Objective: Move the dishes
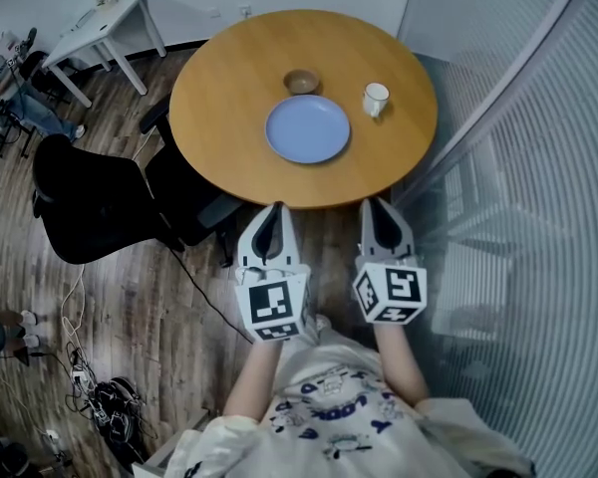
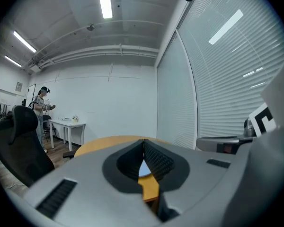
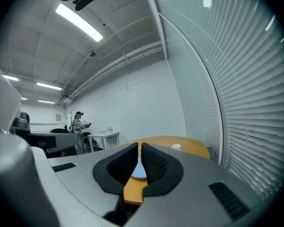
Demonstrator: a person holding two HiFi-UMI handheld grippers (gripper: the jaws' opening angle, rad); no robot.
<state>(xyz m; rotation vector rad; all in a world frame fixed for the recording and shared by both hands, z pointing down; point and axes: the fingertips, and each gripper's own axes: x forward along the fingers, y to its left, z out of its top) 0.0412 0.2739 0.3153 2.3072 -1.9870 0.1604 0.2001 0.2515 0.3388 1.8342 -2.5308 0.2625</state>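
L gripper [image 1: 273, 215] & R gripper [image 1: 380, 212] hover side by side just short of the round table [image 1: 211, 118], both w/ jaws pressed together, nothing between. Mid-table lies the blue plate [image 1: 307, 129]; beyond it, white cup [image 1: 376, 99] at right and, apparently, a small brown bowl [image 1: 301, 81].

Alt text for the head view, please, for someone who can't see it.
A round wooden table holds a blue plate, a small brown bowl just beyond it and a white cup to its right. The person's left gripper and right gripper, both shut and empty, point at the table's near edge.
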